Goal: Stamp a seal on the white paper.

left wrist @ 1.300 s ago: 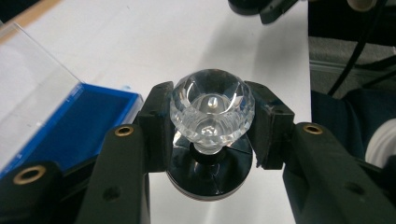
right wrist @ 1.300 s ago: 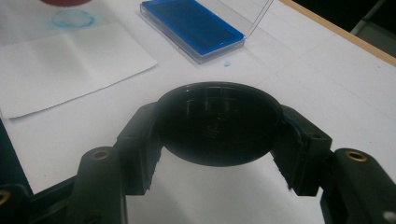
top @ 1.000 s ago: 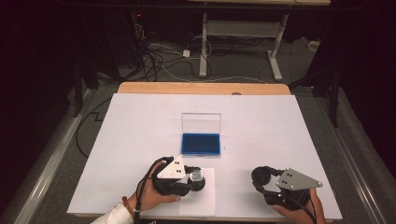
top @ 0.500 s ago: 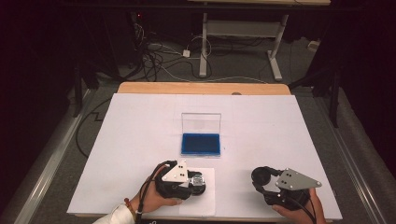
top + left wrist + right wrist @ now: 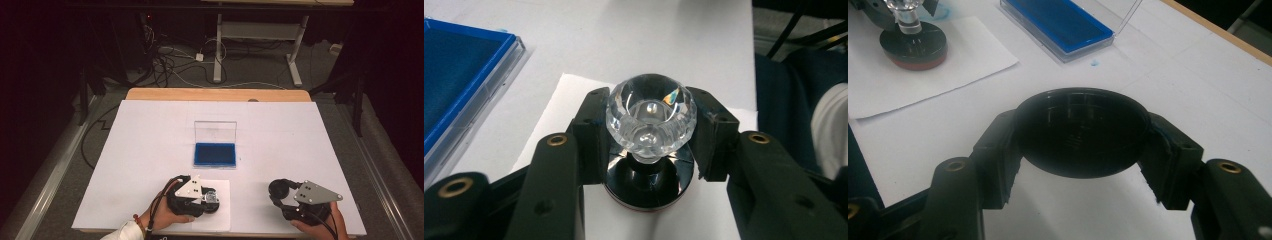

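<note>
Nothing much has moved: my left gripper (image 5: 651,150) stays clamped on the stamp's (image 5: 651,125) crystal knob, its axis upright, black base down on the paper sheet (image 5: 220,210) near the worktop's (image 5: 150,140) front edge, while my right gripper (image 5: 1083,145) grips the black round cap (image 5: 1082,132).

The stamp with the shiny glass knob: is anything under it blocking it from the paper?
Nothing visible. The left gripper is shut on the stamp by its clear knob, and its dark round base sits on the white paper.
</note>
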Available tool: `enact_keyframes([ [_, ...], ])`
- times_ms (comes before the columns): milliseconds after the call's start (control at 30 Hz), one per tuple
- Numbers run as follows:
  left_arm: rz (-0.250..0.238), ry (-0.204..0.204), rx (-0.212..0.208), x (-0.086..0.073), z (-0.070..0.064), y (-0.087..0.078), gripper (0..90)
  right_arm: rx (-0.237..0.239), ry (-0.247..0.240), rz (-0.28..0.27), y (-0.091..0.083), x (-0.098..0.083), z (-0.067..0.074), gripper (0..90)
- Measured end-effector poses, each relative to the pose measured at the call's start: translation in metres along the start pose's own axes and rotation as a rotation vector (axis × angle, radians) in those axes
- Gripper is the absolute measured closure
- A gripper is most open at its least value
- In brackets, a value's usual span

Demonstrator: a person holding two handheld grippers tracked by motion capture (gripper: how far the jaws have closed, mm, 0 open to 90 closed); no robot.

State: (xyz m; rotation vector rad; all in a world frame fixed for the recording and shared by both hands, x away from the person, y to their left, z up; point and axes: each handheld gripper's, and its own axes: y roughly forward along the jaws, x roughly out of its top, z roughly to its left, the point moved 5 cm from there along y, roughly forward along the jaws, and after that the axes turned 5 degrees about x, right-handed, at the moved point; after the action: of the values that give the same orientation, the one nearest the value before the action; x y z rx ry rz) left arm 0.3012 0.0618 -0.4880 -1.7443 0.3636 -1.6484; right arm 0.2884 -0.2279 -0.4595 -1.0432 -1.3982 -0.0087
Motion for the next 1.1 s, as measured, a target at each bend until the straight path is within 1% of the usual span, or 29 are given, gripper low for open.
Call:
enact_keyframes([
  [33, 0.005, 0.008, -0.001, -0.0001, 0.0004, -0.0002, 54.5, 0.0, -0.001, 0.0, -0.0001, -0.0001, -0.0001, 38.5],
  [67, 0.006, 0.008, -0.002, -0.0003, 0.0005, -0.0003, 54.5, -0.001, 0.0, 0.0, -0.0001, -0.0001, 0.0, 38.5],
  [200, 0.005, -0.009, -0.011, -0.0015, 0.0015, -0.0001, 54.5, 0.0, -0.001, 0.001, 0.0, -0.0001, 0.0003, 38.5],
  [267, 0.017, 0.005, -0.013, -0.0032, 0.0021, -0.0016, 54.5, -0.001, -0.003, 0.0, -0.0001, 0.0002, 0.0003, 38.5],
  [333, 0.011, -0.012, -0.019, -0.005, 0.0025, -0.0028, 54.5, 0.0, -0.002, 0.0, -0.0001, 0.0003, 0.0004, 38.5],
  [433, 0.021, 0.001, -0.016, -0.0046, 0.0023, -0.0024, 54.6, 0.0, -0.001, 0.003, 0.001, 0.0005, 0.0002, 38.5],
  [500, 0.018, -0.011, -0.022, -0.0044, 0.0029, -0.0016, 54.5, 0.0, -0.002, 0.004, 0.0013, 0.0009, 0.0009, 38.5],
  [767, 0.041, 0.0, -0.01, -0.003, 0.0022, -0.0014, 54.6, -0.001, -0.004, 0.009, 0.0013, 0.0002, 0.0015, 38.5],
  [1100, 0.04, -0.008, -0.014, -0.0033, 0.0022, -0.0008, 54.6, 0.0, -0.002, 0.006, 0.001, 0.0002, 0.0019, 38.5],
])
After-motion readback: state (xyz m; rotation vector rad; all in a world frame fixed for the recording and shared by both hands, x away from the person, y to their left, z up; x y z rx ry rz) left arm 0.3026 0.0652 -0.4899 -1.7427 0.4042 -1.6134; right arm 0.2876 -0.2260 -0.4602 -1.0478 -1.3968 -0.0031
